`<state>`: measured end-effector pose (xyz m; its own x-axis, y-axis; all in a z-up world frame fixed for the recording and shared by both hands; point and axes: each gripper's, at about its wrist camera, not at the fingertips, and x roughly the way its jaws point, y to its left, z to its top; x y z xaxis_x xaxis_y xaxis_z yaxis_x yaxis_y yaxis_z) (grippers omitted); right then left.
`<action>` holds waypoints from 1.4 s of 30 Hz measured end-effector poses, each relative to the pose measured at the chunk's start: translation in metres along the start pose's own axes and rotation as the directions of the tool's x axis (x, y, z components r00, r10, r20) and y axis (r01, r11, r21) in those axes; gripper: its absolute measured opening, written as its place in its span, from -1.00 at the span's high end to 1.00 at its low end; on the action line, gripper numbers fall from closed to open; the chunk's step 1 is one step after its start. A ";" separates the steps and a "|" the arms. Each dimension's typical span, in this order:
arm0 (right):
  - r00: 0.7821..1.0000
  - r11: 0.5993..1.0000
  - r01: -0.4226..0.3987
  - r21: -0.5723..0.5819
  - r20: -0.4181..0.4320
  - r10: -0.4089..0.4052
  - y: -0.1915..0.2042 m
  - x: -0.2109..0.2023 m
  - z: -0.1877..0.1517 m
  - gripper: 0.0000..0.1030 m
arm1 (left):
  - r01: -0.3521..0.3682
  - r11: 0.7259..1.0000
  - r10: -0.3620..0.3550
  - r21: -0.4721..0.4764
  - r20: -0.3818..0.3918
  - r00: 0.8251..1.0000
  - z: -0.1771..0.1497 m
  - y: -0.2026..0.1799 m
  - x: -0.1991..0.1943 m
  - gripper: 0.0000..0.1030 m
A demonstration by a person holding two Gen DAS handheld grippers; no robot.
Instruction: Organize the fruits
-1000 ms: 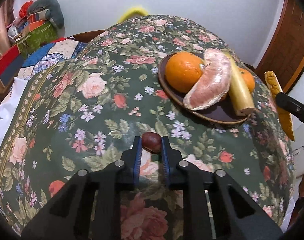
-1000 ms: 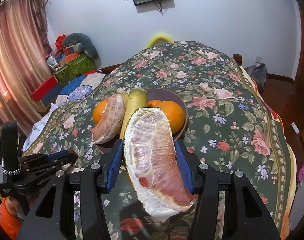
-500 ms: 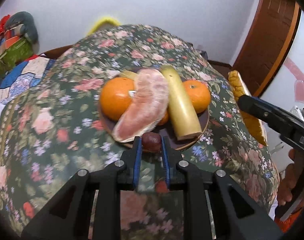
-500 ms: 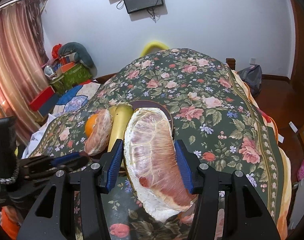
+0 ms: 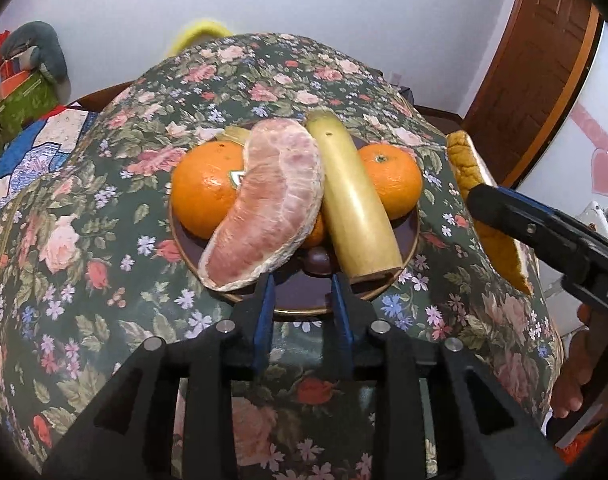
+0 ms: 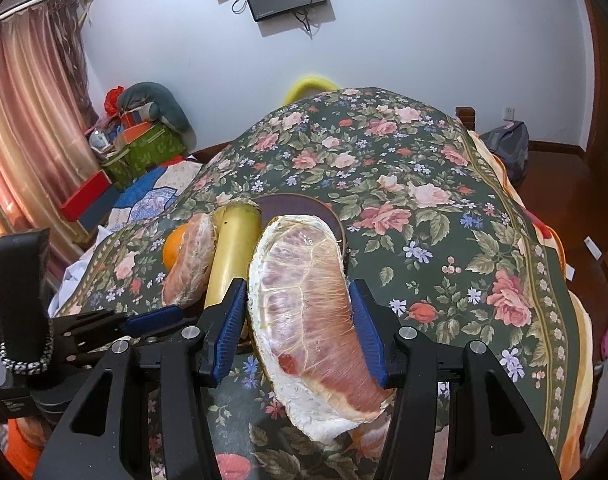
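My left gripper (image 5: 302, 300) has just been opening its jaws, and nothing sits between them now: the small dark fruit (image 5: 319, 261) lies on the brown plate (image 5: 300, 306), just beyond my fingertips, tucked between the plated pomelo wedge (image 5: 264, 204) and the banana (image 5: 353, 204). So the left is released, hovering at the plate's near rim.

Over to my right gripper (image 6: 298, 322): it's clenched on the second pomelo wedge (image 6: 307, 320), blue pads pressed to both flanks. That wedge's long axis runs straight ahead along my fingers, toward the plate, which lies directly beyond its far tip. The plate's near side is crowded: big orange (image 5: 206, 192) on the left, a smaller mandarin (image 5: 391, 184) on the right of the banana. From the right-hand view, bare plate shows only at the far side, behind my wedge.

My read: the right hand is the one to move next, and it needs the left clear of the rim first. I'd carry the wedge forward, keeping it parallel to the banana so it slots in, not across.
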<state>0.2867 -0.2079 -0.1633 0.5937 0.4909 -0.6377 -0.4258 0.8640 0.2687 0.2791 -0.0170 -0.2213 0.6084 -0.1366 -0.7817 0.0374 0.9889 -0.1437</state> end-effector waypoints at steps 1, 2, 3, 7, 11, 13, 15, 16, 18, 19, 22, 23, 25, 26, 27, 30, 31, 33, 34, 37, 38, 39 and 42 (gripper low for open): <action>1.000 1.000 0.001 -0.001 -0.001 -0.001 0.000 0.001 0.001 0.06 | 0.002 1.000 -0.002 -0.008 0.007 1.000 0.000 0.001 -0.003 0.43; 1.000 1.000 0.002 -0.003 -0.003 -0.002 0.000 0.002 0.002 0.06 | 0.006 1.000 -0.006 -0.018 0.018 1.000 0.001 0.003 -0.008 0.43; 1.000 1.000 0.003 -0.007 -0.002 -0.003 0.001 0.003 0.004 0.05 | 0.009 1.000 -0.008 -0.024 0.028 1.000 0.002 0.005 -0.012 0.43; 1.000 1.000 0.005 -0.028 0.004 -0.005 0.008 0.010 0.016 0.06 | 0.001 0.999 0.002 -0.038 0.089 0.996 0.012 0.014 -0.033 0.40; 1.000 0.998 -0.013 -0.055 0.001 0.013 0.016 0.020 0.030 0.06 | -0.028 0.999 0.033 -0.037 0.146 0.989 0.023 0.022 -0.048 0.26; 1.000 0.998 -0.016 -0.066 -0.001 0.016 0.021 0.026 0.035 0.06 | -0.038 0.998 0.044 -0.042 0.153 0.987 0.027 0.026 -0.049 0.26; 1.000 0.997 -0.024 -0.069 -0.005 0.024 0.025 0.033 0.040 0.06 | -0.046 0.998 0.053 -0.049 0.152 0.987 0.030 0.031 -0.046 0.26; 1.000 0.997 -0.026 -0.069 -0.007 0.026 0.026 0.036 0.042 0.06 | -0.051 0.997 0.058 -0.051 0.151 0.987 0.031 0.033 -0.044 0.26; 1.000 0.997 -0.021 -0.071 -0.013 0.020 0.030 0.044 0.045 0.05 | -0.055 0.997 0.063 -0.057 0.148 0.987 0.033 0.038 -0.040 0.26; 1.000 0.997 -0.012 -0.076 -0.019 0.011 0.032 0.049 0.045 0.05 | -0.055 0.997 0.063 -0.061 0.146 0.987 0.034 0.040 -0.038 0.26; 0.999 0.996 0.008 -0.084 -0.052 -0.013 0.034 0.062 0.044 0.03 | -0.051 0.996 0.061 -0.071 0.145 0.988 0.036 0.044 -0.033 0.26; 0.998 0.997 0.006 -0.081 -0.067 -0.011 0.034 0.066 0.042 0.01 | -0.051 0.996 0.061 -0.074 0.145 0.988 0.036 0.044 -0.032 0.26; 0.998 0.997 0.007 -0.070 -0.065 -0.012 0.031 0.067 0.040 0.01 | -0.046 0.996 0.057 -0.073 0.144 0.988 0.037 0.044 -0.029 0.26; 0.998 0.998 0.004 -0.069 -0.066 -0.008 0.029 0.067 0.040 0.01 | -0.046 0.996 0.056 -0.072 0.144 0.988 0.037 0.044 -0.028 0.26; 0.998 0.998 0.000 -0.068 -0.067 -0.004 0.029 0.067 0.041 0.00 | -0.045 0.996 0.055 -0.072 0.143 0.988 0.037 0.043 -0.028 0.26; 0.997 0.998 -0.009 -0.062 -0.074 0.004 0.028 0.064 0.042 -0.10 | -0.037 0.997 0.047 -0.071 0.142 0.989 0.036 0.041 -0.028 0.26; 0.998 0.998 -0.005 -0.067 -0.070 0.000 0.028 0.063 0.042 -0.13 | -0.035 0.997 0.045 -0.069 0.142 0.989 0.036 0.040 -0.028 0.26; 0.998 0.998 0.002 -0.071 -0.062 -0.006 0.028 0.059 0.041 -0.14 | -0.031 0.997 0.041 -0.064 0.147 0.988 0.035 0.037 -0.032 0.26; 0.998 0.998 -0.004 -0.068 -0.058 0.000 0.028 0.055 0.041 -0.14 | -0.032 0.998 0.041 -0.062 0.151 0.988 0.034 0.036 -0.034 0.26; 0.999 0.998 -0.011 -0.065 -0.045 0.008 0.029 0.044 0.039 -0.14 | -0.031 0.998 0.040 -0.059 0.166 0.985 0.034 0.032 -0.045 0.26; 0.999 0.997 -0.006 -0.071 -0.038 0.004 0.030 0.039 0.039 -0.14 | -0.029 0.998 0.039 -0.059 0.174 0.984 0.034 0.031 -0.052 0.26; 1.000 0.997 -0.001 -0.076 -0.030 -0.001 0.031 0.035 0.039 -0.14 | -0.029 0.998 0.039 -0.058 0.181 0.983 0.034 0.029 -0.057 0.26; 1.000 0.995 0.015 -0.102 0.013 -0.014 0.038 0.011 0.038 -0.14 | -0.025 0.998 0.036 -0.052 0.219 0.975 0.034 0.022 -0.081 0.26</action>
<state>0.3035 -0.1656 -0.1328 0.6086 0.4800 -0.6319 -0.4838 0.8556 0.1841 0.2579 0.0175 -0.1404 0.7683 -0.0851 -0.6344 -0.0192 0.9876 -0.1557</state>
